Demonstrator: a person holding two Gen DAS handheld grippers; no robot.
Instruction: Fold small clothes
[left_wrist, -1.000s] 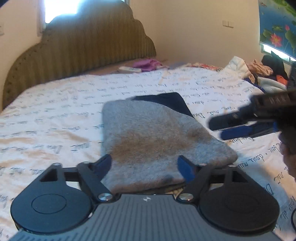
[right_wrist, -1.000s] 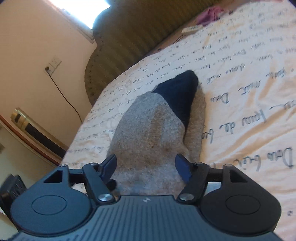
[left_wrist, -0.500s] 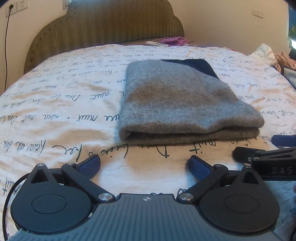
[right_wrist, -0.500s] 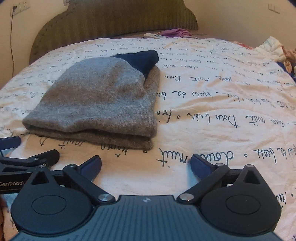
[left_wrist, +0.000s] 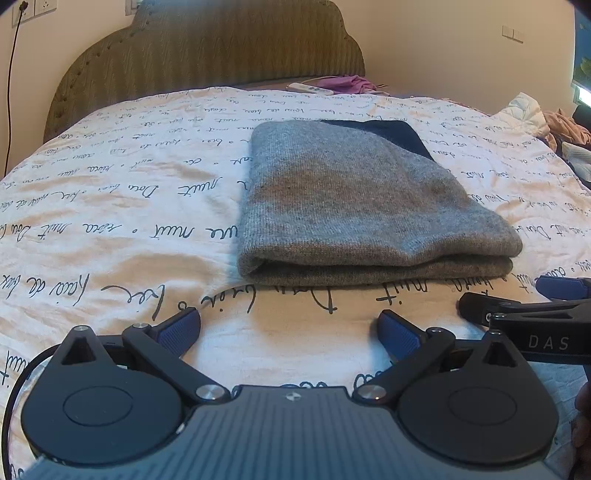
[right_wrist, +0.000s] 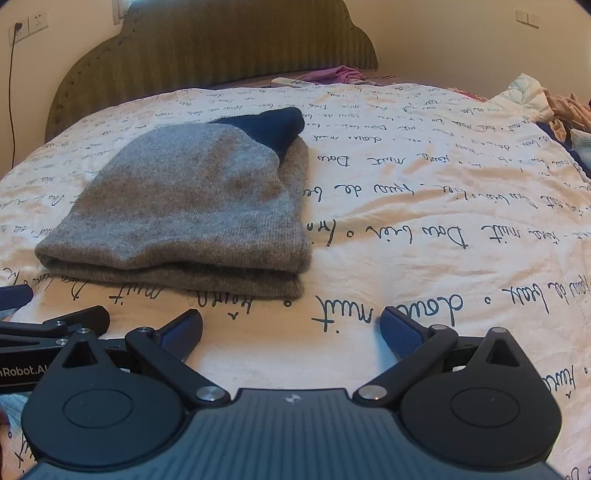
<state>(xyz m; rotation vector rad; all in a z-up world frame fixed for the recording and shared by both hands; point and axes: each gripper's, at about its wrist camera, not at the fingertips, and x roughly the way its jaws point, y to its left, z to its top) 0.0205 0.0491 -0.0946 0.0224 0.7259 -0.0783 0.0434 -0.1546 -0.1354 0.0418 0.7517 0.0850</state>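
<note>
Grippers both backed off since a second ago, left gripper (left_wrist: 290, 328) and right gripper (right_wrist: 291, 328) spread wide and empty, grey sweater (left_wrist: 354, 199) lying folded on bedsheet (left_wrist: 110, 206), so looks done.

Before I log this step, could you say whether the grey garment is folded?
Folded: the grey garment shows stacked layers along its near edge.

A grey knitted garment (left_wrist: 354, 195) with a navy blue section lies on a cream bedsheet (left_wrist: 110, 206) printed with dark cursive writing. The headboard (left_wrist: 207, 48) is olive green with ribbed stripes. Each black claw has blue fingertips (right_wrist: 400, 334).
</note>
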